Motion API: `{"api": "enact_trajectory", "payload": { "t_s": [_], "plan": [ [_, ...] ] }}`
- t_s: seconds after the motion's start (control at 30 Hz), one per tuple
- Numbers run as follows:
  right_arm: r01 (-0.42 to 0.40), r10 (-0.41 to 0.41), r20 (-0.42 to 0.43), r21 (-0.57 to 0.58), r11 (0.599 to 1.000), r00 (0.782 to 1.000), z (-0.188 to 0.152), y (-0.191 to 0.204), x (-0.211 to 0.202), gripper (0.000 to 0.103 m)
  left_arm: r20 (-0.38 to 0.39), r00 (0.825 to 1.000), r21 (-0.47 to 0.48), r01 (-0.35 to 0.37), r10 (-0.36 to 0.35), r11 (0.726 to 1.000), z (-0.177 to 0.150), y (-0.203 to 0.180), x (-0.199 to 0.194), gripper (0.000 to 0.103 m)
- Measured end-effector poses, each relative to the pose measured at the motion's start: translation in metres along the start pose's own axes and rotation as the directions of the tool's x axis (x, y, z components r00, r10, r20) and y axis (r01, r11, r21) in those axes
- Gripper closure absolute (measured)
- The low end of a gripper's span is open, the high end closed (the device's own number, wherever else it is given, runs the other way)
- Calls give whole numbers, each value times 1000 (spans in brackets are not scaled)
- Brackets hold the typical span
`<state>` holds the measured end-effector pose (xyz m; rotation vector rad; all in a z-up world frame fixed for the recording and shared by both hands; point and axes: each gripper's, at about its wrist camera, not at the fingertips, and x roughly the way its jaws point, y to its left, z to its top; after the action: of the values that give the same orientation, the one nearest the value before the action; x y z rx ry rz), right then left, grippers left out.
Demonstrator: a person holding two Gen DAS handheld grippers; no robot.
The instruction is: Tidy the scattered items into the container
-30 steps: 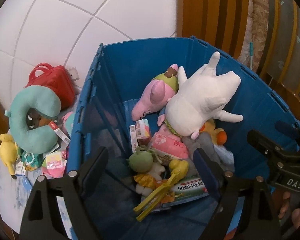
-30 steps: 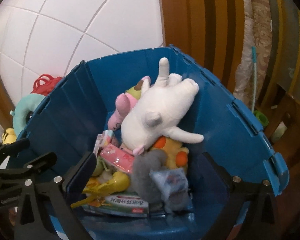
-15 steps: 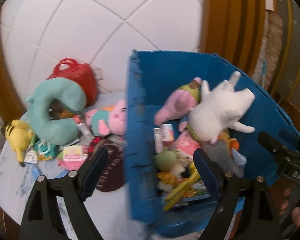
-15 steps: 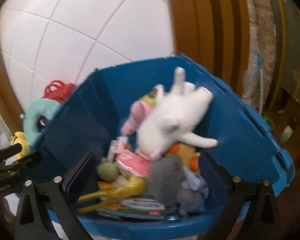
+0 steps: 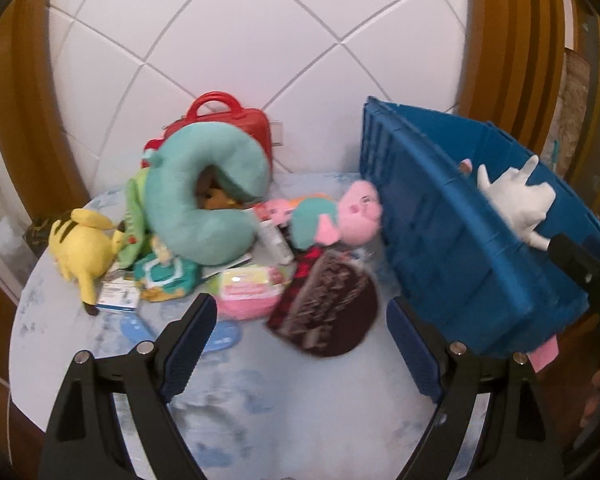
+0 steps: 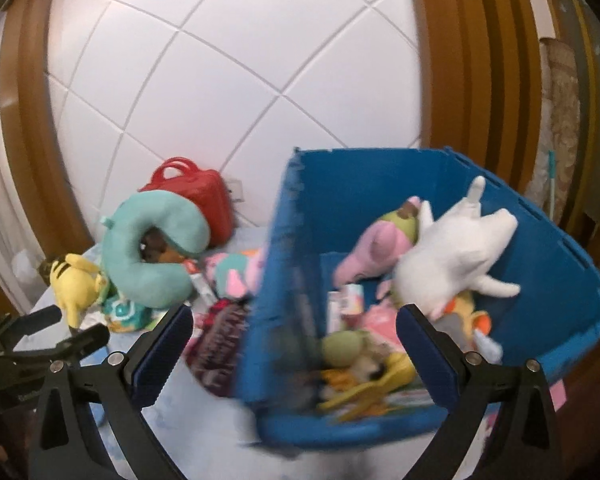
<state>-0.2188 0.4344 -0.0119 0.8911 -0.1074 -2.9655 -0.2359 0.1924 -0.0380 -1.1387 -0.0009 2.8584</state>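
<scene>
A blue crate (image 5: pixel 468 248) (image 6: pixel 548 276) stands at the right of a round table, holding a white plush (image 6: pixel 456 260), a pink plush (image 6: pixel 372 252) and several small toys. Scattered items lie to its left: a teal neck pillow (image 5: pixel 204 204) (image 6: pixel 148 252), a yellow plush (image 5: pixel 84 244) (image 6: pixel 74 280), a pink pig plush (image 5: pixel 340 216), a dark maroon cap (image 5: pixel 328 304), a pink box (image 5: pixel 248 292), a wipes pack (image 5: pixel 168 276). My left gripper (image 5: pixel 296 352) is open and empty, just short of the cap. My right gripper (image 6: pixel 292 356) is open and empty over the crate's left wall.
A red case (image 5: pixel 228 124) (image 6: pixel 196 188) leans on the white tiled wall behind the pile. Wooden frames flank the wall. The table's light blue cloth (image 5: pixel 284 400) lies bare in front of the left gripper. The left gripper's body (image 6: pixel 28 336) shows at the right wrist view's left.
Both grippers have swung left and drawn back from over the crate. The left wrist view now faces the scattered pile on the table; both stay open and empty.
</scene>
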Motion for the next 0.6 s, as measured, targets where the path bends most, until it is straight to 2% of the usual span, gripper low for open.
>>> {"api": "enact_trajectory", "payload": {
  "t_s": [0.17,0.3,0.43,0.6],
  "plan": [
    [65,-66,18,24,998,998,-28,69,-22,0,-18,1000,26,21,-21,999,-23,45,-15,16],
    [87,-86,-38,25,996,996,-58,100,-36,0,-32,999,35,42,-41,999,-42,72,-28,16],
    [97,-96,-70,16,995,993,-79,116,-44,0,-30,999,30,33,-32,999,-60,86,-43,16],
    [87,-86,-92,1,996,992,-96,121,-58,0,-30,1000,16,5,-4,1000,-76,84,-63,16]
  ]
}}
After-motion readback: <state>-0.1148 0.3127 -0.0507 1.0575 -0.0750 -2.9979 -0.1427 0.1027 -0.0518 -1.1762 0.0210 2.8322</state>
